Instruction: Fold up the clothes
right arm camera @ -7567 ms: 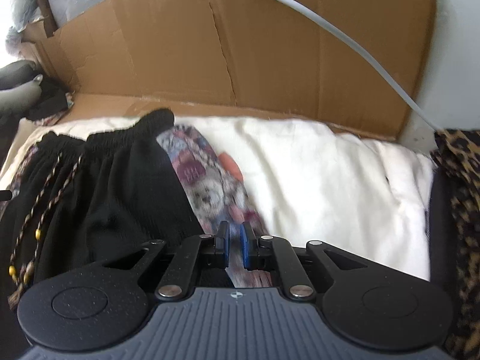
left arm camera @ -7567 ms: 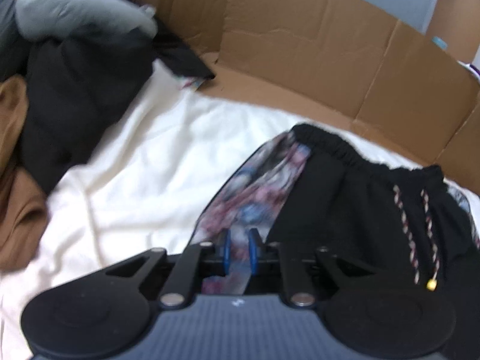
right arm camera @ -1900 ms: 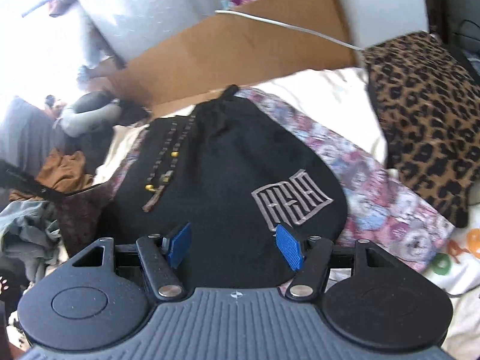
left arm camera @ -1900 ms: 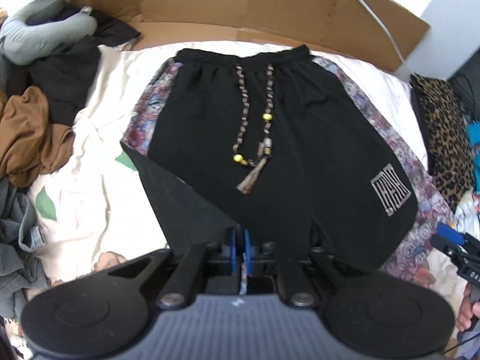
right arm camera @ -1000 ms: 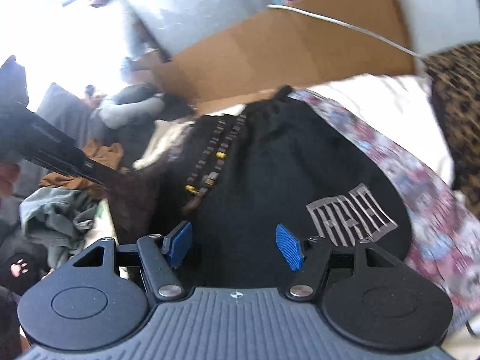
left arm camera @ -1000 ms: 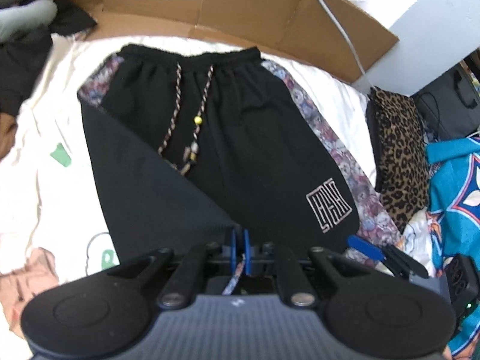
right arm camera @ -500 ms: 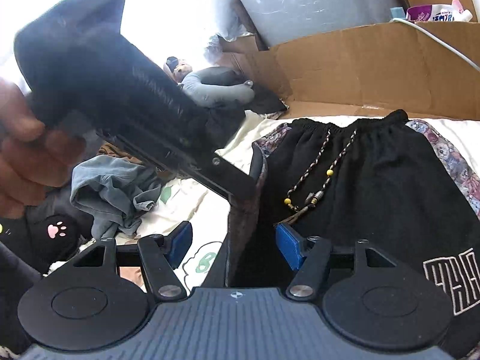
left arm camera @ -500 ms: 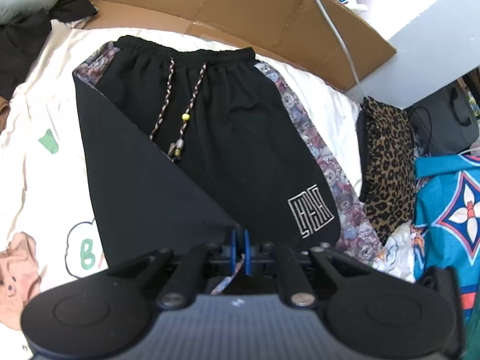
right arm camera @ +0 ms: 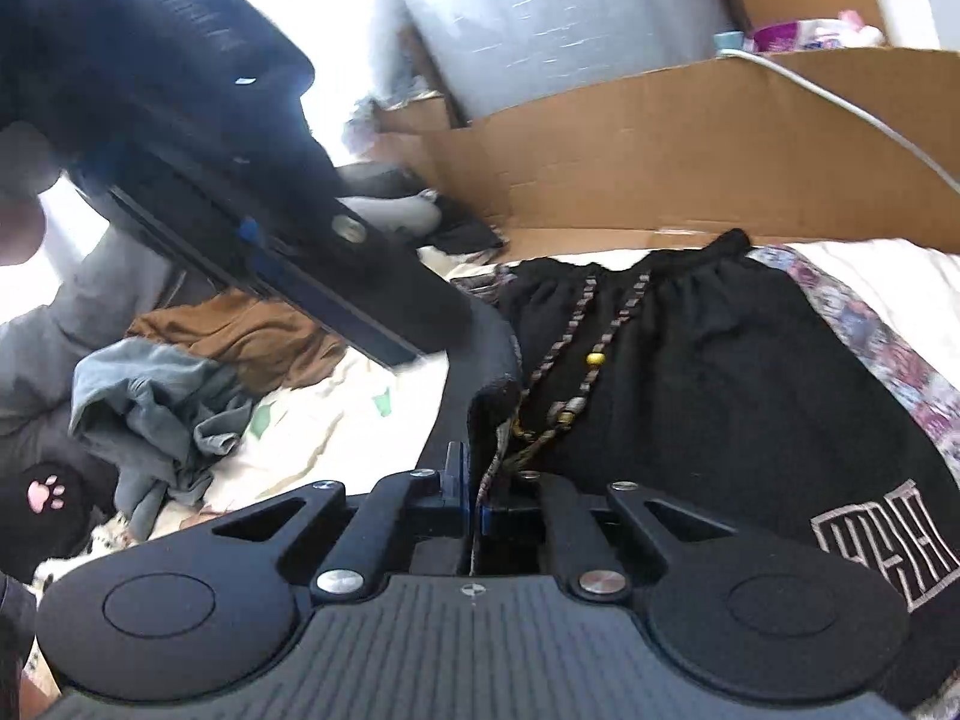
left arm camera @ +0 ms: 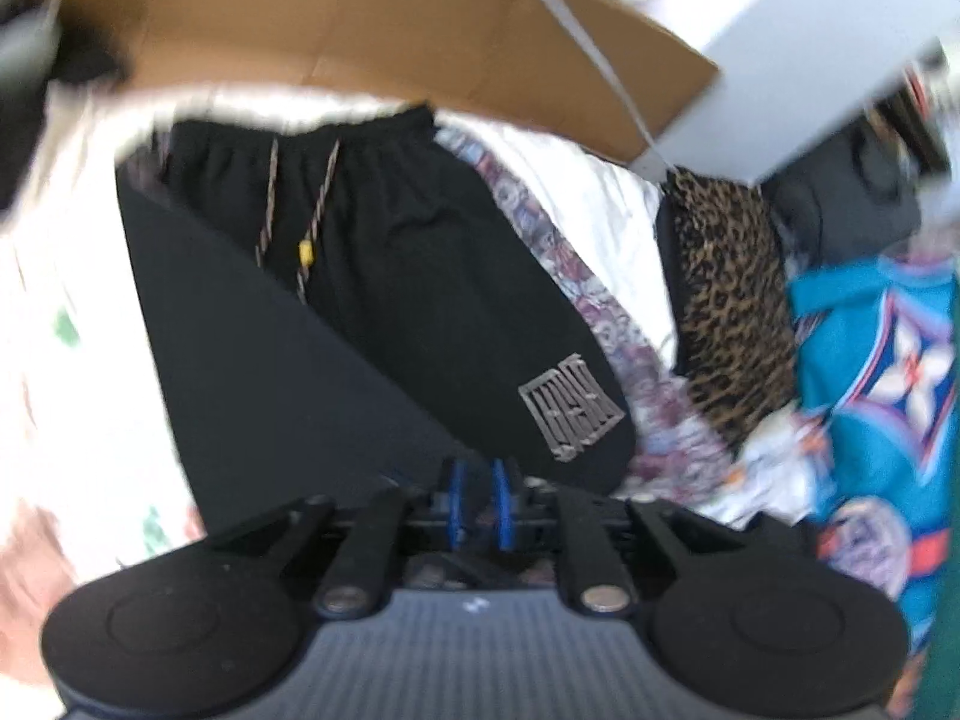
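Observation:
Black shorts (left arm camera: 420, 276) with patterned side stripes, a drawstring (left arm camera: 306, 246) and a grey logo (left arm camera: 570, 405) lie flat on the white sheet (left arm camera: 60, 300). Their left leg is folded across as a smooth black panel (left arm camera: 270, 360), lifted at its corner. My left gripper (left arm camera: 478, 498) is shut on that corner. In the right wrist view the left gripper (right arm camera: 486, 342) reaches in from the upper left, with the fabric draped from its tip. Just below it, my right gripper (right arm camera: 474, 498) is shut on the same hem edge of the shorts (right arm camera: 720, 390).
A cardboard wall (left arm camera: 360, 30) with a white cable stands behind the sheet. Leopard-print cloth (left arm camera: 732, 300) and teal patterned fabric (left arm camera: 870, 390) lie to the right. A brown garment (right arm camera: 252, 330) and a grey one (right arm camera: 150, 396) are piled at the left.
The left gripper has carried the left leg across over the shorts. The right gripper, open half a second ago, has shut on the hem below the left gripper's tip.

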